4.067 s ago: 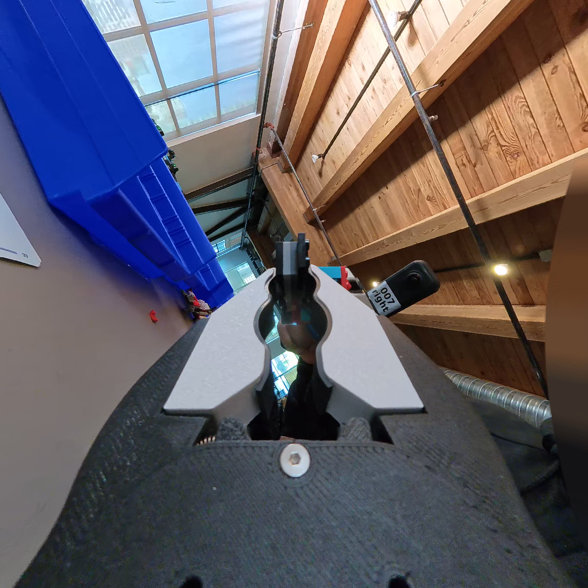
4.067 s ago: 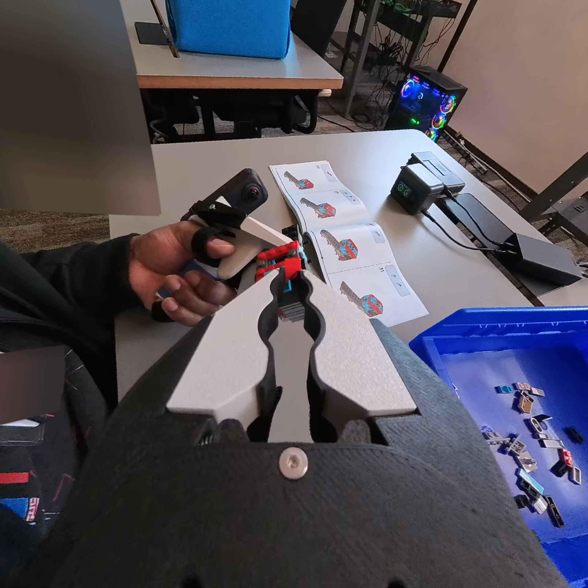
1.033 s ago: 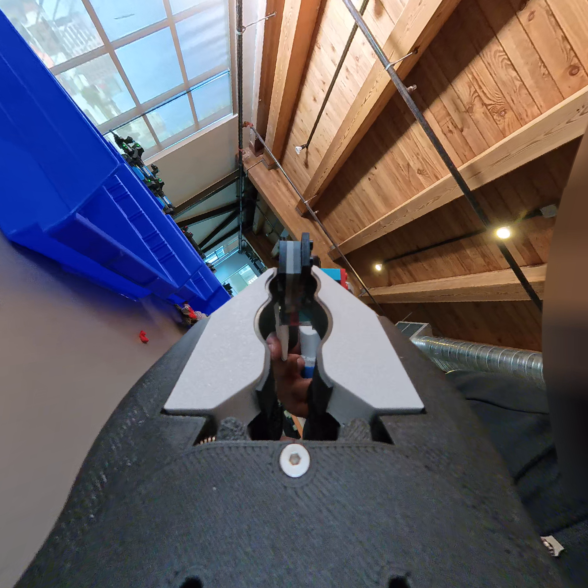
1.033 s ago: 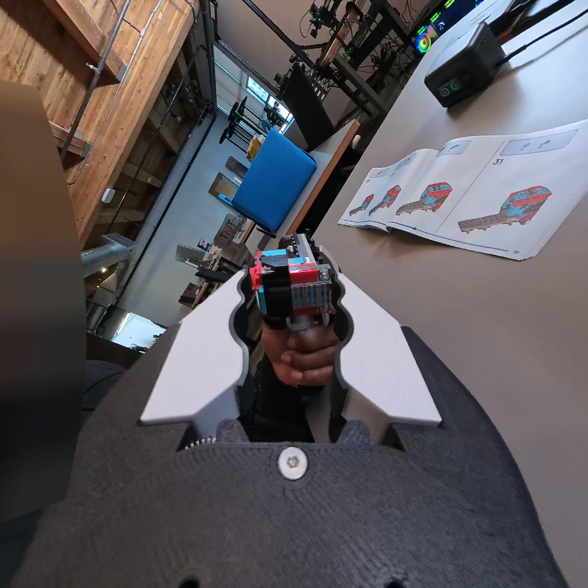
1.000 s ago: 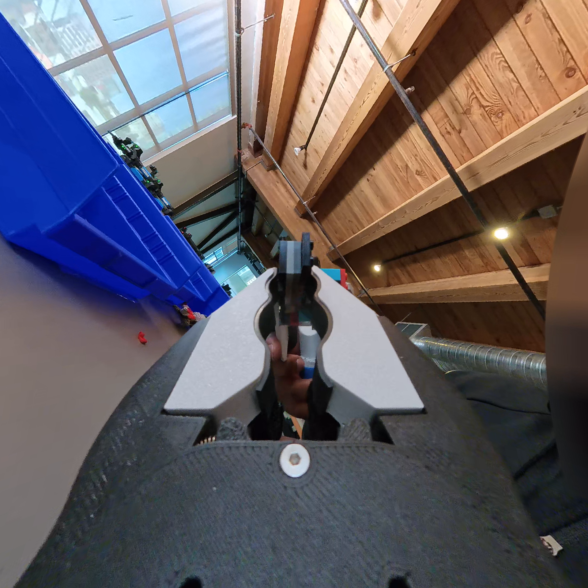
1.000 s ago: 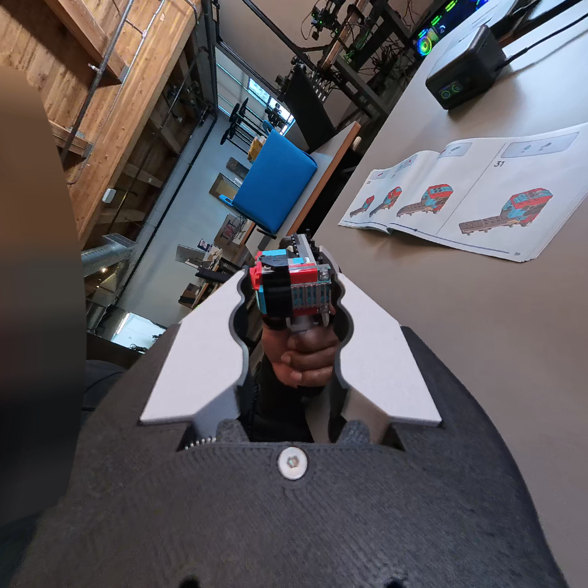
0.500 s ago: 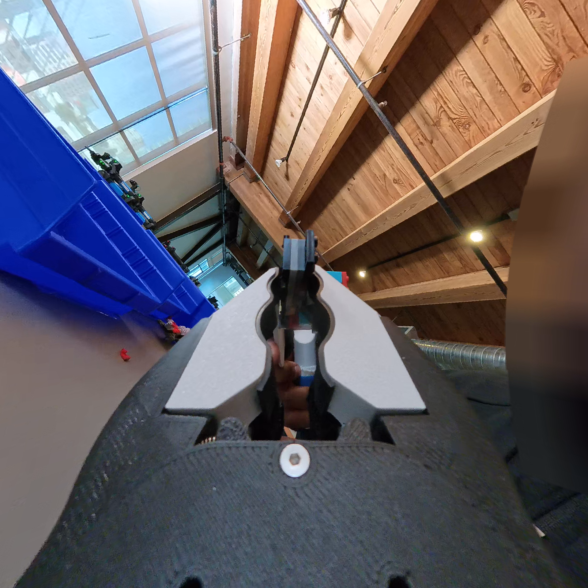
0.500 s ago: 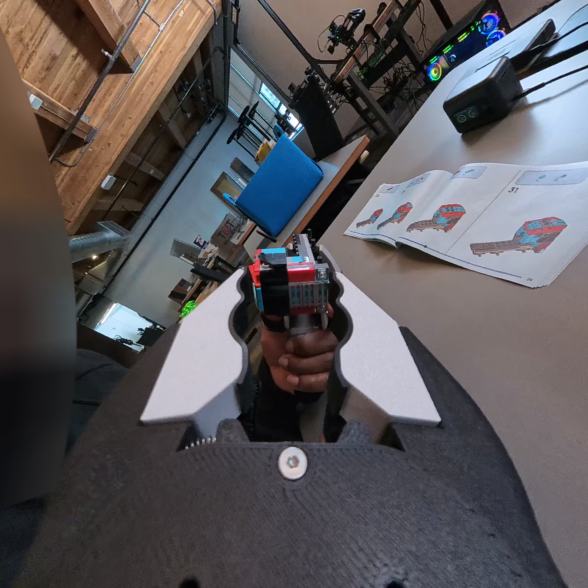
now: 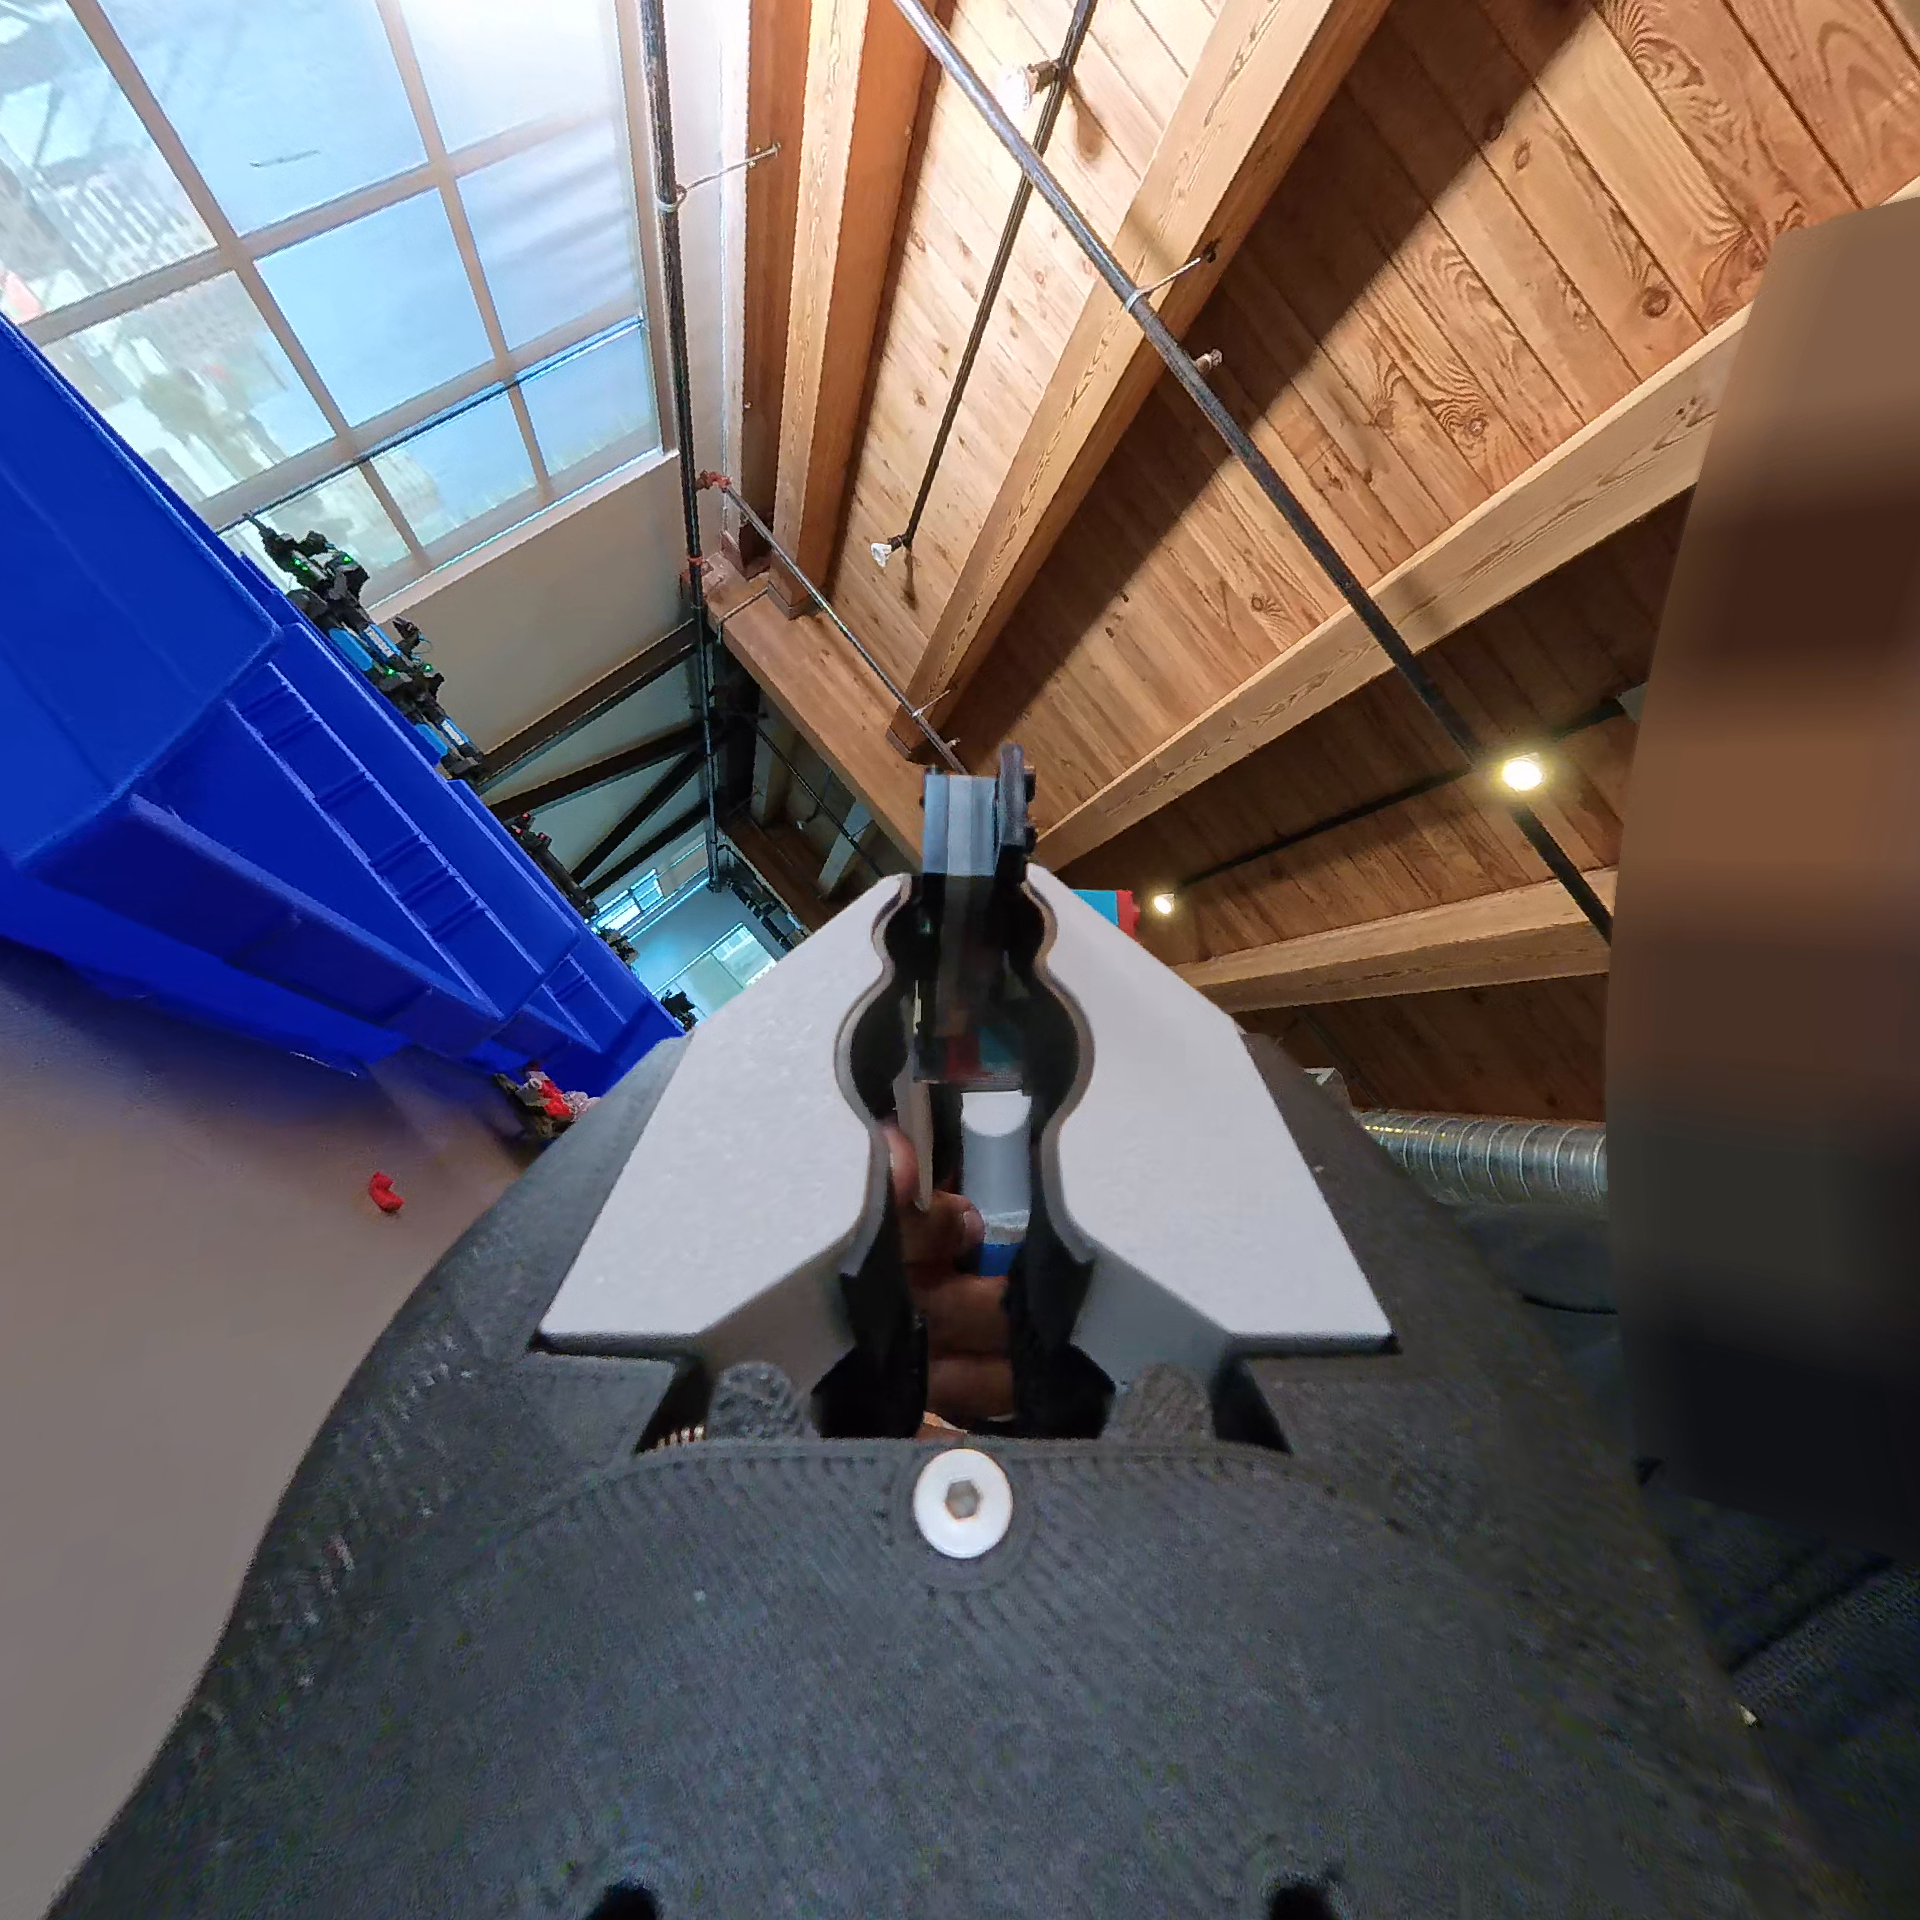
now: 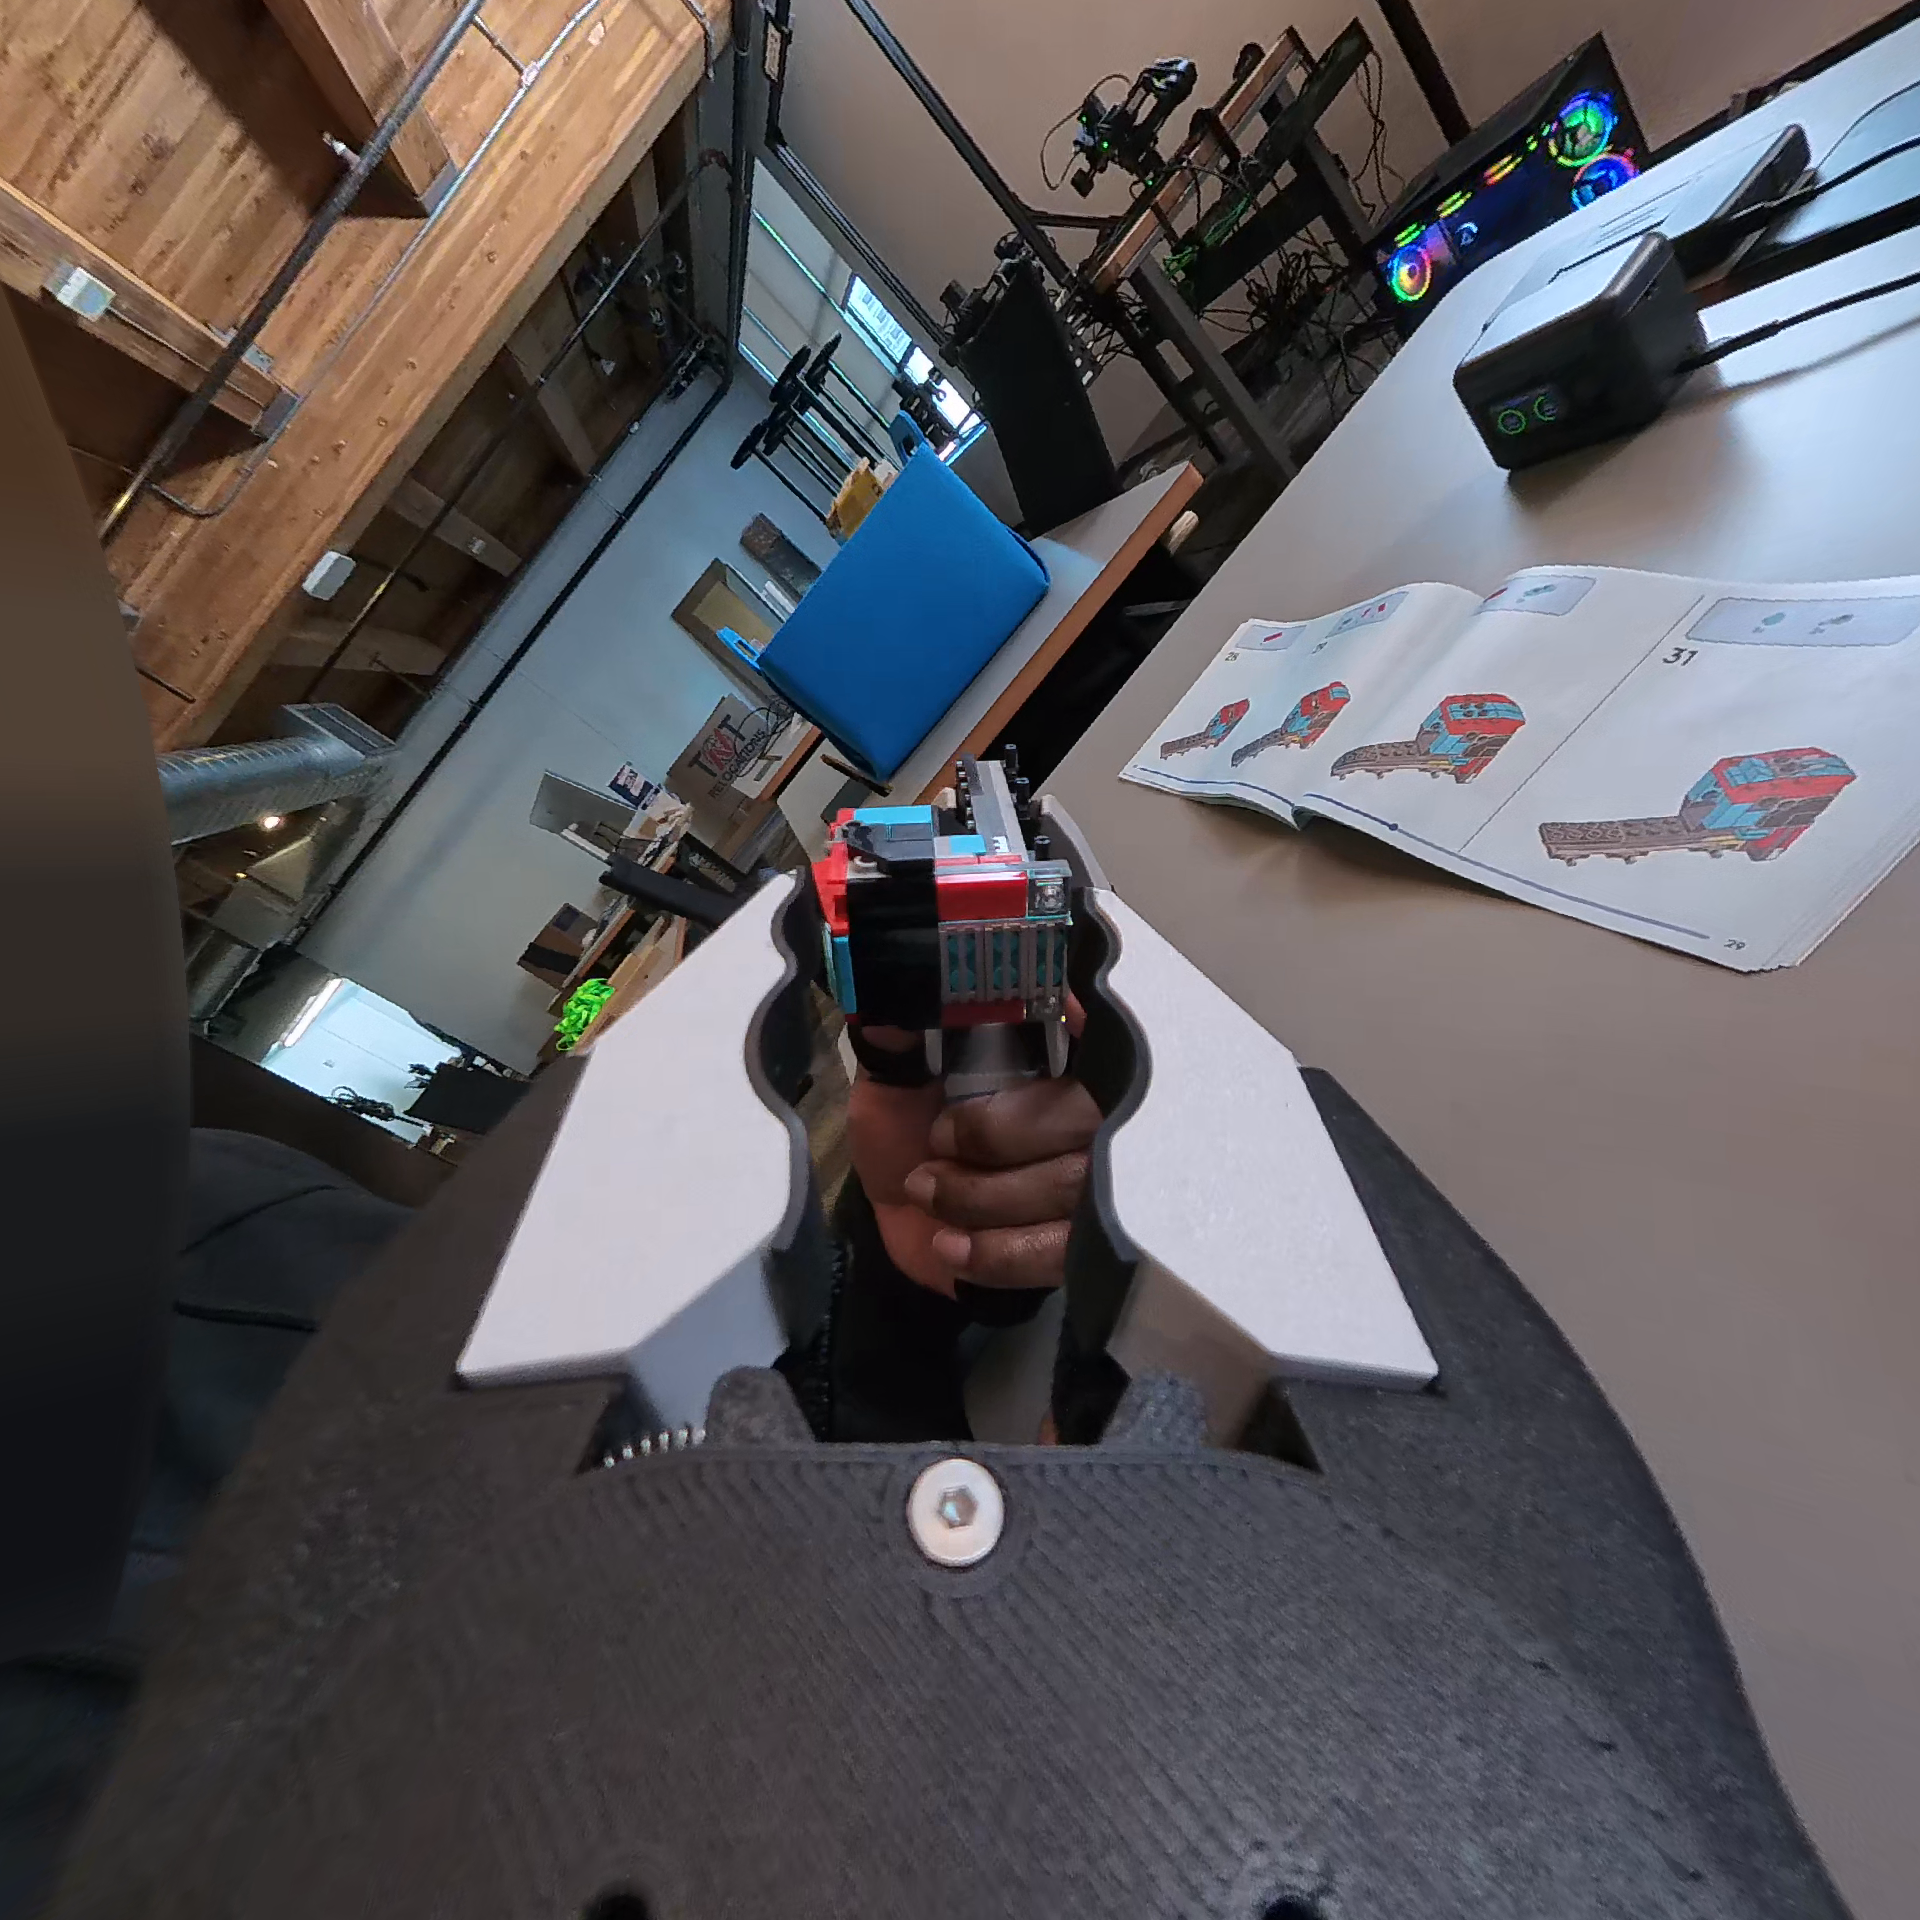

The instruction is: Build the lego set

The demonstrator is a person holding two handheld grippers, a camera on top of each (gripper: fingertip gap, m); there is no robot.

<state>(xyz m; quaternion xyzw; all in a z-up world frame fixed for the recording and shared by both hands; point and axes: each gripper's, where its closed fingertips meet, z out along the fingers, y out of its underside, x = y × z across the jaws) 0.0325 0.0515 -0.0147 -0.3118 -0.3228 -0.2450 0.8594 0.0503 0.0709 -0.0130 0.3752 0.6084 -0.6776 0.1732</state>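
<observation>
In the left wrist view, the left gripper (image 9: 971,894) tilts up toward a timber ceiling (image 9: 1351,343), its grey fingers (image 9: 748,1122) clamped on the narrow end of the lego model (image 9: 975,831), a grey and black edge that juts past the tips. Between the fingers a hand (image 9: 961,1278) wraps a handle. To the left a row of blue bins (image 9: 260,790) stands on the table (image 9: 156,1247), with a small red brick (image 9: 384,1192) lying loose near them and a window (image 9: 312,239) above.

In the right wrist view, the right gripper (image 10: 945,914) has its fingers (image 10: 1195,1101) pressed against both sides of the red, blue and black lego model (image 10: 940,914), gripping it in the air above the table edge. Below the model, a hand (image 10: 987,1174) grips the other gripper's handle. An open instruction booklet (image 10: 1538,758) lies on the grey table (image 10: 1558,1195), showing coloured build pictures and step numbers. Farther off sits a black charger box (image 10: 1579,353) with green lights, and a computer case (image 10: 1507,208) glows with coloured rings. A blue cushion (image 10: 904,613) stands on a neighbouring desk.
</observation>
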